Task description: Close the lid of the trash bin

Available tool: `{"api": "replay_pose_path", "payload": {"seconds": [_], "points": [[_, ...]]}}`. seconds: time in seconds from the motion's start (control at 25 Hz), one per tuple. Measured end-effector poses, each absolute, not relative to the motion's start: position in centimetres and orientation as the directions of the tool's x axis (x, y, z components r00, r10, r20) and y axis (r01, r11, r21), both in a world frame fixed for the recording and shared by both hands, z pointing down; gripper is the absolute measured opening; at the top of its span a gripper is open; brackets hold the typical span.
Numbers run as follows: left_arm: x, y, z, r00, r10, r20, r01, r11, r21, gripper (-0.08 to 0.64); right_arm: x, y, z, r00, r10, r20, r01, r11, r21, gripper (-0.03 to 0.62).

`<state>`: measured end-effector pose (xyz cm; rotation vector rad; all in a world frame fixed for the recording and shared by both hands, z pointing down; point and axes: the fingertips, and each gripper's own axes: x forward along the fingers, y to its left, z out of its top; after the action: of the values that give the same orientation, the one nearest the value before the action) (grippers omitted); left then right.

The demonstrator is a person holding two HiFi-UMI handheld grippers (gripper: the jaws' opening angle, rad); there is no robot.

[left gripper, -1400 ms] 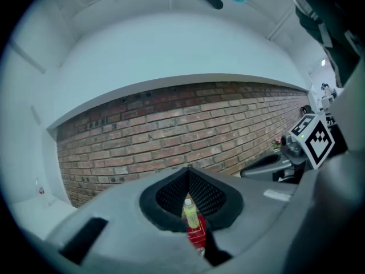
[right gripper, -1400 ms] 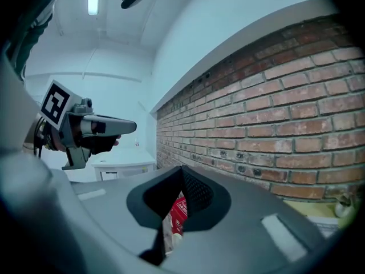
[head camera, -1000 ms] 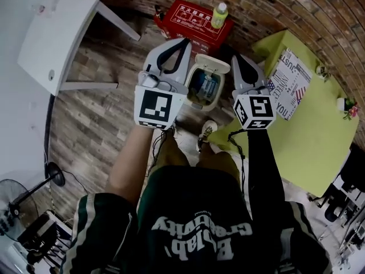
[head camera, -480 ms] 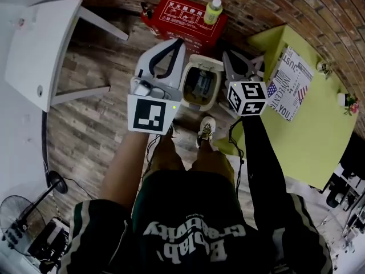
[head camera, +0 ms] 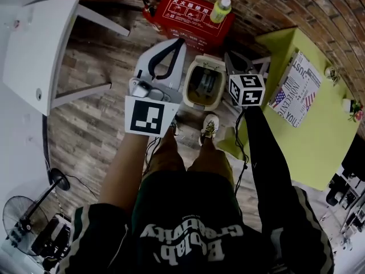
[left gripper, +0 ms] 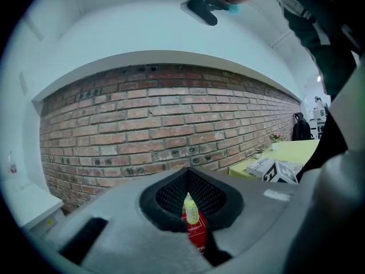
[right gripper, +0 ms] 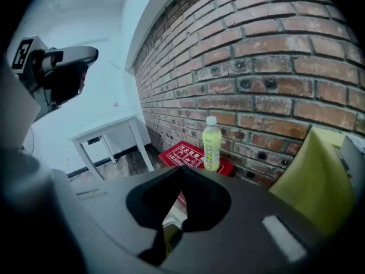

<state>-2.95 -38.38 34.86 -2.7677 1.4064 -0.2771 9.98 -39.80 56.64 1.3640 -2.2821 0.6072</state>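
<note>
The cream trash bin (head camera: 203, 87) stands on the wood floor in front of the person's feet. Its lid (head camera: 209, 59) is tipped up at the far rim and the inside is open to view. My left gripper (head camera: 179, 42) hovers above the floor just left of the bin, jaws shut on nothing. My right gripper (head camera: 229, 56) is at the bin's right side near the lid end, with its marker cube by the right rim; its jaws are shut and empty too. In the gripper views the left gripper (left gripper: 188, 174) and the right gripper (right gripper: 182, 173) each show their pads meeting.
A red box (head camera: 191, 16) with a yellow-green bottle (head camera: 221, 9) on it sits against the brick wall behind the bin. A white table (head camera: 34, 39) is at the left. A green table (head camera: 311, 136) with a printed box (head camera: 296, 90) is at the right. A fan (head camera: 23, 221) stands at the lower left.
Both grippers have moved forward toward the wall beside the bin. The right one now sits closer to the bin's right rim. The lid stays up.
</note>
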Motion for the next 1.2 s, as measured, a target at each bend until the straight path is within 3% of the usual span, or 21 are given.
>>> {"api": "replay_pose_path", "payload": {"seconds": [0.48, 1.2], "points": [[-5.2, -39.8, 38.2, 0.566, -0.795, 0.22, -0.8, -0.594, -0.085, 0.006, 9.0, -40.4, 65.1, -0.408, -0.618, 0.672, -0.902, 0.386, -0.193, 0.011], [-5.4, -39.4, 40.0, 0.571, -0.786, 0.238, -0.802, -0.596, -0.045, 0.006, 9.6, -39.2, 69.8, -0.381, -0.492, 0.782, -0.916, 0.314, -0.249, 0.011]]}}
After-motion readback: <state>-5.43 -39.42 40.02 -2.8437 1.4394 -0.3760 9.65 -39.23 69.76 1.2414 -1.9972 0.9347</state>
